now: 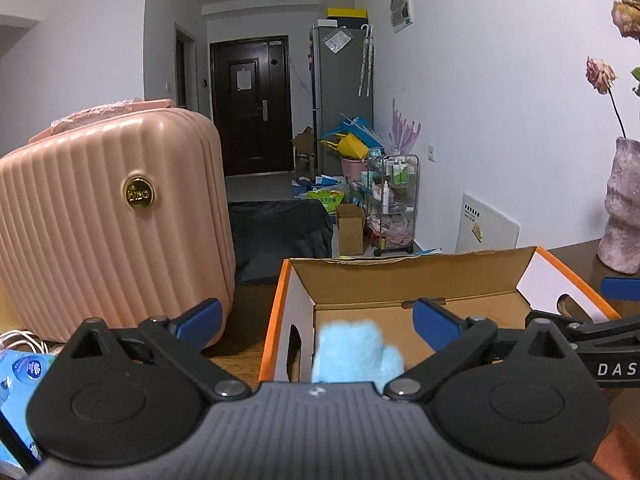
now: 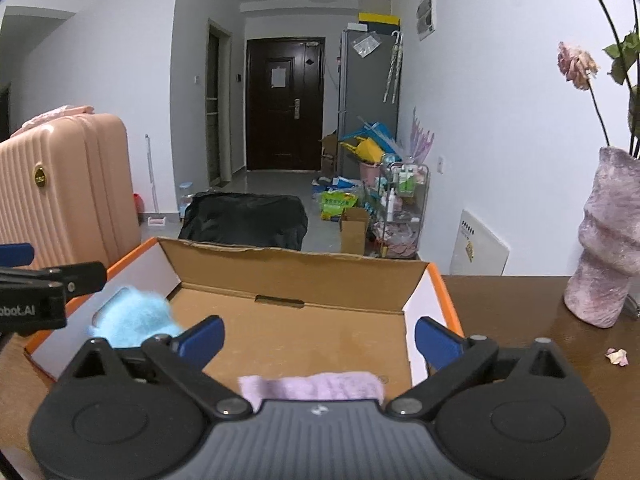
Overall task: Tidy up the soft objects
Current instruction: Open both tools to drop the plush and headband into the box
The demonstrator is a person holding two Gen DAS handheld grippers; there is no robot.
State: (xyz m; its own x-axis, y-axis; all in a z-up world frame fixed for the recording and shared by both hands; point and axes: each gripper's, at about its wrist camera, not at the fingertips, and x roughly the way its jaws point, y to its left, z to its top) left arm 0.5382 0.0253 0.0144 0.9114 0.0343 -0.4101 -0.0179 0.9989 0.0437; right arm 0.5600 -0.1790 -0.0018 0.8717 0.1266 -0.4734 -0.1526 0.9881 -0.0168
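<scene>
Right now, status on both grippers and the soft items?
Left gripper open, right gripper open. Blue fluffy item and lilac cloth inside cardboard box. Nothing in the way.

Open cardboard box (image 2: 296,276) on desk (image 2: 508,320): top clear, floor mostly bare btwn blue fluffy item (image 2: 132,316) in its left end and purple cloth (image 2: 312,386) at near edge. Back flap stands up, blocks approach from far side. Pink suitcase (image 1: 112,216) just left of box, walls off that side. Vase (image 2: 608,248) stands right, apart from box; bare desk btwn them. Left gripper (image 1: 316,318) and right gripper (image 2: 320,338) side by side over box, fingers spread wide, nothing btwn them.
</scene>
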